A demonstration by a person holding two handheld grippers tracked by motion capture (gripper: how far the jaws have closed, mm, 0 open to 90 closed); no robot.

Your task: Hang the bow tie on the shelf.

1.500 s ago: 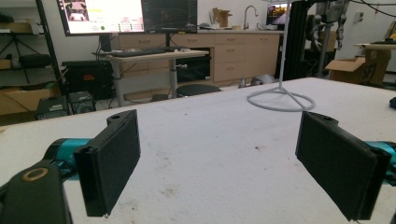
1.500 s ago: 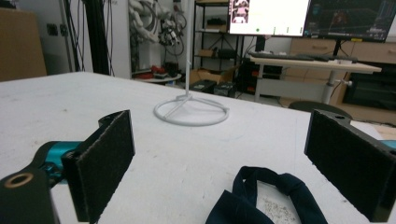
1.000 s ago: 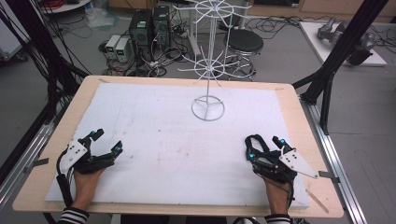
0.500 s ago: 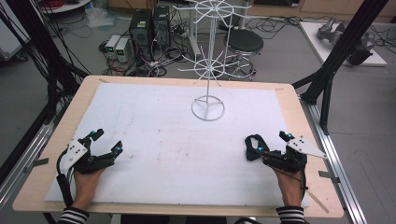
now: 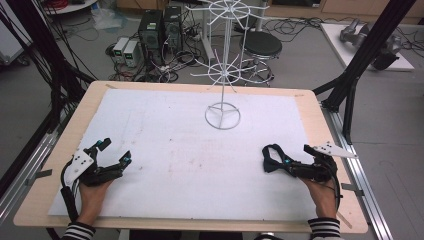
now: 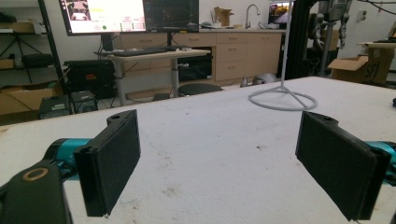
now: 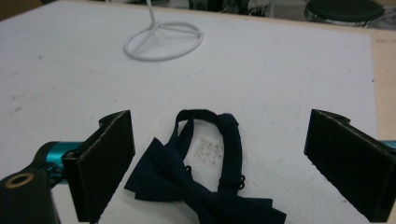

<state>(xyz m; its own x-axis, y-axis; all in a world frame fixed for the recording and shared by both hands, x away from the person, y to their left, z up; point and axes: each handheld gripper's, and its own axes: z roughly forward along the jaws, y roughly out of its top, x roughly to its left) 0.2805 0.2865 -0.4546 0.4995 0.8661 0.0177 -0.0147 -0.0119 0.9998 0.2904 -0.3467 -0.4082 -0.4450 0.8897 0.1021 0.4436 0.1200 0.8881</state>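
White sheeting [image 5: 165, 125] covers nearly the whole wooden table [image 5: 95, 97], leaving a bare wood border along every edge. At the lower left of the high view the left gripper [image 5: 113, 153] lies on the sheet with its jaws wide apart and nothing between them; in the left gripper view [image 6: 218, 161] only bare, lightly stained sheet lies between the two black pads. From there the middle of the frame is a broad open stretch of sheet. The one obstacle is the white wire rack [image 5: 223, 75], upper centre, whose ring base stands near the far edge of the sheet, well apart from both grippers.

At the lower right of the high view the right gripper [image 5: 280, 162] points toward frame left, near the right edge of the sheet and the wood border beyond it. Its jaws stand wide. The dark navy bow tie [image 7: 201, 179] lies flat on the sheet between them in the right gripper view, its bow at the bottom of the frame and its strap looping away toward the rack base [image 7: 163, 41]. The bow sits nearer the left pad; whether it touches that pad I cannot tell.
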